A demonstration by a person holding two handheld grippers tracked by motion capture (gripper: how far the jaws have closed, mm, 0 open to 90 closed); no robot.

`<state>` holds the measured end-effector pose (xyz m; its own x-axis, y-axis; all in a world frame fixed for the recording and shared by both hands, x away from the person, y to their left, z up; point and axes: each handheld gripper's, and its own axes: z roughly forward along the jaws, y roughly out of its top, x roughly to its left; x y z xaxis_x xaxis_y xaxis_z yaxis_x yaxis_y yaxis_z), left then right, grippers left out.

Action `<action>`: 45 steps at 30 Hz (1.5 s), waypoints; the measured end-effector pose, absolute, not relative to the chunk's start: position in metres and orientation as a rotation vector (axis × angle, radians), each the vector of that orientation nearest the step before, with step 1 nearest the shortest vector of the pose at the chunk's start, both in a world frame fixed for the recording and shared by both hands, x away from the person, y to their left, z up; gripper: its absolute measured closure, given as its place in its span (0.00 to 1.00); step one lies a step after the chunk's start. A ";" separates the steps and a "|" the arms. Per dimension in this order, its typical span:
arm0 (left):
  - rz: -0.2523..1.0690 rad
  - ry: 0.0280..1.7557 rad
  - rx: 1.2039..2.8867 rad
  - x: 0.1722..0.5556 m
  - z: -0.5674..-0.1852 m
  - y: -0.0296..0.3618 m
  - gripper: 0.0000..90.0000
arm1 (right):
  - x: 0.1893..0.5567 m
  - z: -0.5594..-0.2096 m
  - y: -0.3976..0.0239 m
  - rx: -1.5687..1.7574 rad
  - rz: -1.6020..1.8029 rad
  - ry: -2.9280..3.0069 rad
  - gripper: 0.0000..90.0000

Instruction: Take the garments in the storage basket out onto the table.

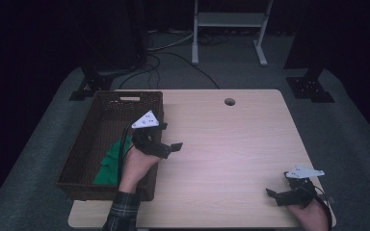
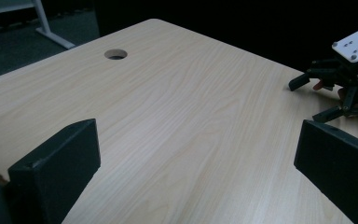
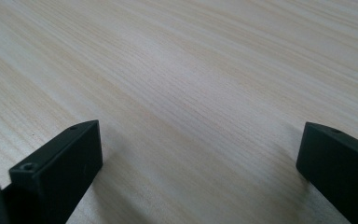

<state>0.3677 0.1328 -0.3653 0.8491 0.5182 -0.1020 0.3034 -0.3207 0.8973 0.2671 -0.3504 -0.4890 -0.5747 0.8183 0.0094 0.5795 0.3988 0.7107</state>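
Right tool [image 1: 280,193] rested near front tabletop [image 1: 221,144] edge, jaws spread, empty. Left tool [image 1: 169,144] hovered beside wicker basket [image 1: 77,163] rim, jaws spread, empty. Green cloth [image 1: 110,163] lay inside basket. Risk: left cable snagging rim, dragging basket.

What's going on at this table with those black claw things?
A person holds a gripper in each hand. The left gripper hangs open beside a wicker basket that has a green cloth in it. The right gripper rests open near the table front corner. Neither holds anything.
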 end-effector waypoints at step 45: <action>0.281 0.669 1.910 0.371 -0.367 0.163 0.00 | 0.267 -0.489 -0.350 1.211 0.974 2.320 0.00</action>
<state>0.3707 0.1627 -0.3674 0.8167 0.5675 -0.1045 0.3228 -0.2992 0.8979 0.2671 -0.3504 -0.4890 -0.5747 0.8183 0.0090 0.5794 0.3991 0.7107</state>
